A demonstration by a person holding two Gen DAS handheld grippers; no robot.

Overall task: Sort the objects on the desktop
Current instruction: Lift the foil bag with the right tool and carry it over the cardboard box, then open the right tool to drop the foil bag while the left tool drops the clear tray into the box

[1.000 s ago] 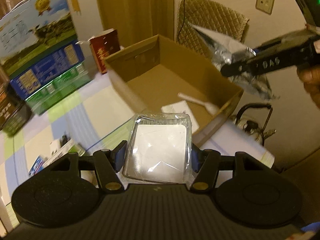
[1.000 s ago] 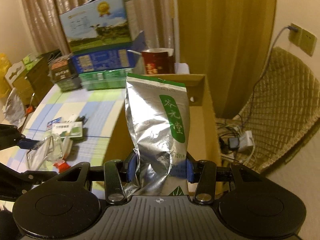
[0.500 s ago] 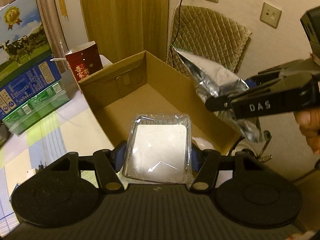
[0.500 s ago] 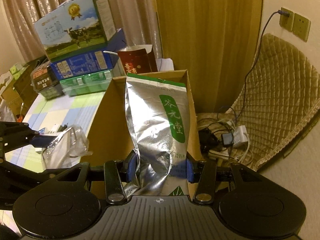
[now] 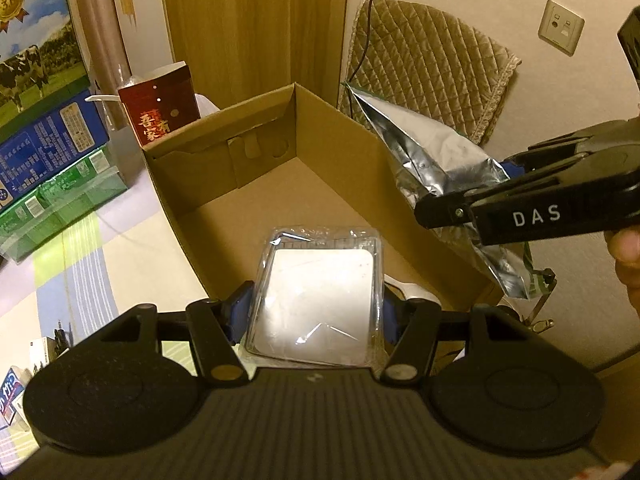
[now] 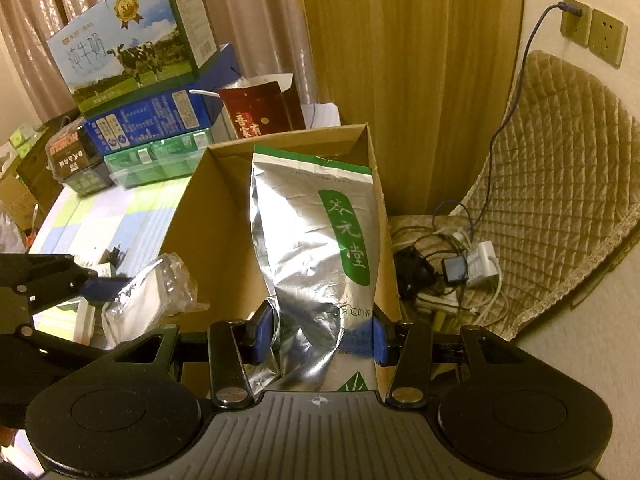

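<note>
Both hand-held grippers have moved over the box (image 5: 256, 184), my left (image 5: 316, 312) clamping a clear pack (image 5: 316, 300), my right (image 6: 320, 332) a crinkled foil pouch (image 6: 312, 248), its base hidden.

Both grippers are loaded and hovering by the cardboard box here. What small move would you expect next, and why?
Probably lower the left gripper a little and let go. Its clear plastic packet already hangs over the open cardboard box, whose floor looks mostly bare. The right gripper holds the silver foil pouch near the box's right wall, so it seems less ready to drop.
</note>
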